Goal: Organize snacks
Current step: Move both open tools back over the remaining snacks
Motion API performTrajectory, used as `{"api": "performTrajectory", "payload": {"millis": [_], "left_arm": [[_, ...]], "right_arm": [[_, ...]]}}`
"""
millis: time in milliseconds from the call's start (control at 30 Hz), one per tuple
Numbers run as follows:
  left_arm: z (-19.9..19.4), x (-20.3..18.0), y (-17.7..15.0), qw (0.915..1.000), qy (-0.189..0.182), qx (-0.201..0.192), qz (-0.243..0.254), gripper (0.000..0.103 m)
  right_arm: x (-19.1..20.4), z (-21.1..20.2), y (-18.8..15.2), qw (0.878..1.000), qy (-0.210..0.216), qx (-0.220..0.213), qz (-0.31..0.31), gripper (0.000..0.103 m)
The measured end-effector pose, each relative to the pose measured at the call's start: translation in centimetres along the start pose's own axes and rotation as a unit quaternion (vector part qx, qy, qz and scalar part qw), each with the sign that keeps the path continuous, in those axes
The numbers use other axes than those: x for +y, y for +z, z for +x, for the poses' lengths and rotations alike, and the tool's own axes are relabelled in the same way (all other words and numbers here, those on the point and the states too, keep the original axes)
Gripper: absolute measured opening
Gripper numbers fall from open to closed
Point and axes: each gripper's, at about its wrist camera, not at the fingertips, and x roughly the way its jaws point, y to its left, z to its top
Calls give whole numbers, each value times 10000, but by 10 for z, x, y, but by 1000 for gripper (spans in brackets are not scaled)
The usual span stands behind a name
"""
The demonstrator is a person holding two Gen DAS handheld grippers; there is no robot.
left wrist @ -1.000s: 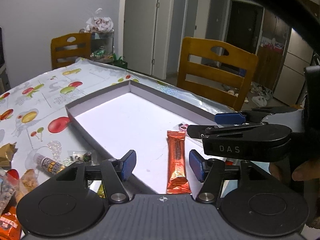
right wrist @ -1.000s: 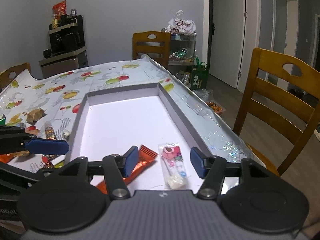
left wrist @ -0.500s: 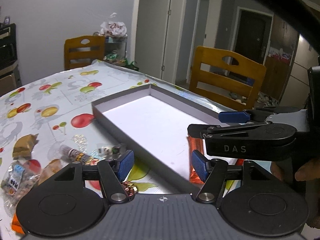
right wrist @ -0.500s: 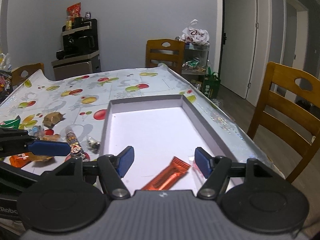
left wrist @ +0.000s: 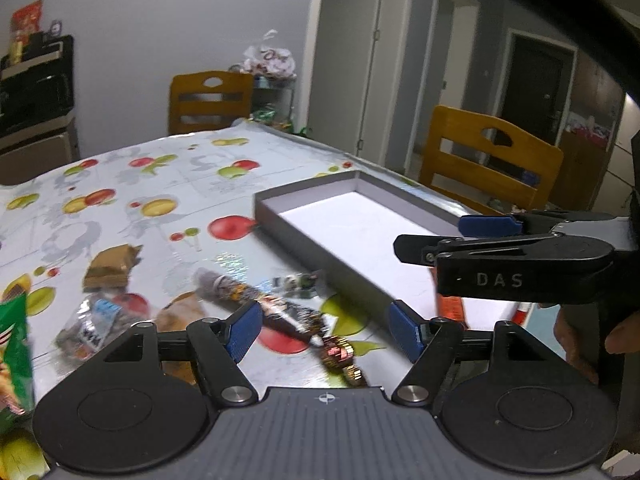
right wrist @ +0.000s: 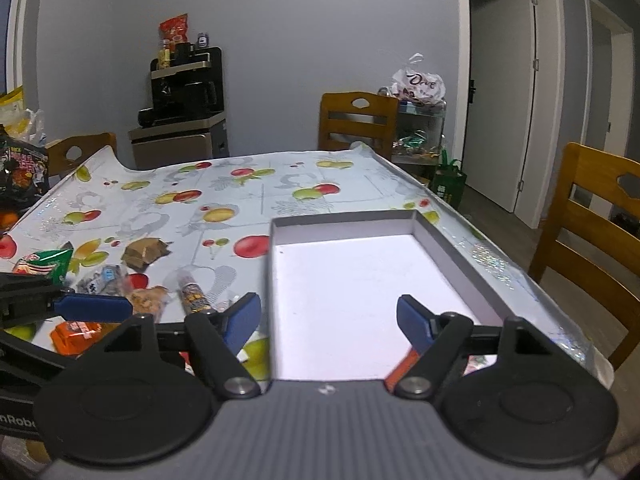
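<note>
- We see our left hand-held gripper hanging with its jaws spread wide and nothing between them, above loose snacks on the desk, which carries a fruit-print cloth.
- Under it lies a long dark candy tube; a small clear-wrapped sweet sits just beside the tray's near wall.
- Farther left we make out a brown wrapped piece, a clear packet with a blue label and the edge of a green bag.
- Our right hand-held gripper is also wide open and holds nothing, poised over the near end of the shallow grey tray.
- An orange snack bar lies inside the tray at its near end, partly hidden by the right gripper.
- A wooden chair stands beside the desk on the right.
</note>
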Motion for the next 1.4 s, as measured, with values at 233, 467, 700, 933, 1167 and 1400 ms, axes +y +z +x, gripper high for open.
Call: {"api": "performTrajectory", "payload": {"millis": [233,467,700,933,1167,1400], "left_arm": [[-21,24,-6,9993,337,-149,-102,74],[-43,47,-15,9969,708,-258,-216,75],[-63,66,-22,9927,1132,-339,-221,78],[-76,84,-32,9886,1431,-295,-376,80],[-83,99,-41,9853,1589,-239,-582,80],[-72,95,-45,9867,1524,-126,-548,80]], "right_arm": [[22,5,2,9997,214,-16,-119,81],[41,10,3,9989,394,37,-243,81],[53,12,5,9980,543,74,-303,81],[64,10,5,9968,699,89,-387,82],[77,9,-1,9950,822,153,-549,83],[90,16,-5,9920,1091,289,-562,84]]}}
